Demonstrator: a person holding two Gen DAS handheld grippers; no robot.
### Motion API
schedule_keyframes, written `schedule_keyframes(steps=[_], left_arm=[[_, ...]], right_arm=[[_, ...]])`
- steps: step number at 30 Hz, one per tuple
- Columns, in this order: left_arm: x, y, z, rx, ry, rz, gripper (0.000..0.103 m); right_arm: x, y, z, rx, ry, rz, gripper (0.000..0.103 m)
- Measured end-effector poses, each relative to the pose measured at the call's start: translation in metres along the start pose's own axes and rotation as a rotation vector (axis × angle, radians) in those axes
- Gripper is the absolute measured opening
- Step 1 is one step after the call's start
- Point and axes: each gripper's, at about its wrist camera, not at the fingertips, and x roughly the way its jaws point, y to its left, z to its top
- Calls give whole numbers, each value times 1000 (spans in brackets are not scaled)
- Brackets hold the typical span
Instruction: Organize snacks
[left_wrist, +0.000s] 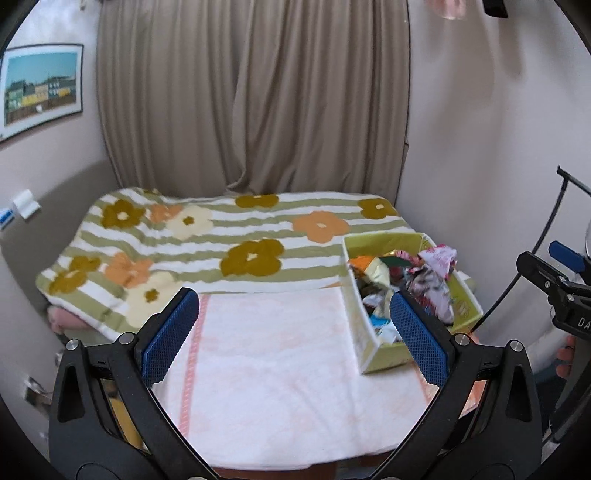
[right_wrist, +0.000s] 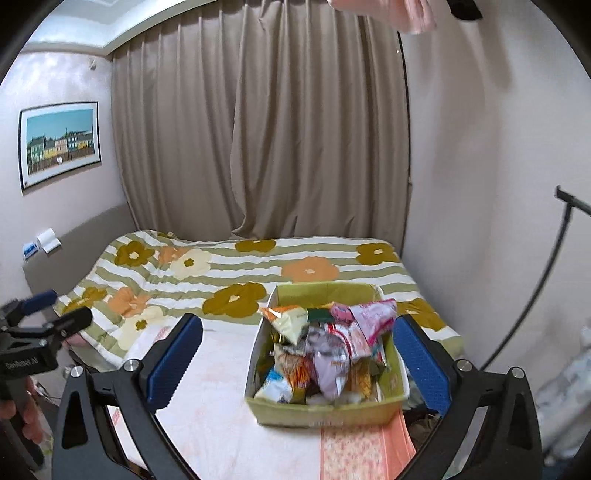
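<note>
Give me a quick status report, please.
Left gripper open, empty. Right gripper open, empty. Snacks piled in box on towel. Nothing in the way.

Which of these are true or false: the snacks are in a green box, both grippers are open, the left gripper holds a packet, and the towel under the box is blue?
1. The snack packets sit in a green box. True.
2. Both the left gripper and the right gripper are open. True.
3. The left gripper holds a packet. False: nothing is between its fingers.
4. The towel under the box is blue. False: it is white with pink-orange bands.
5. The curtain is drawn shut. True.
</note>
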Motion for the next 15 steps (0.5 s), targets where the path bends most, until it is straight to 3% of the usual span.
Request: schedule_keyframes(steps=[6,15], left_arm=[[-34,15,-25,-16,-18,1,102],[-57,25,-40,-36,-46,1,102]], right_arm=[[-25,19,-27,24,10,-5,103],[-45,29,-37,25,-3,-17,103]])
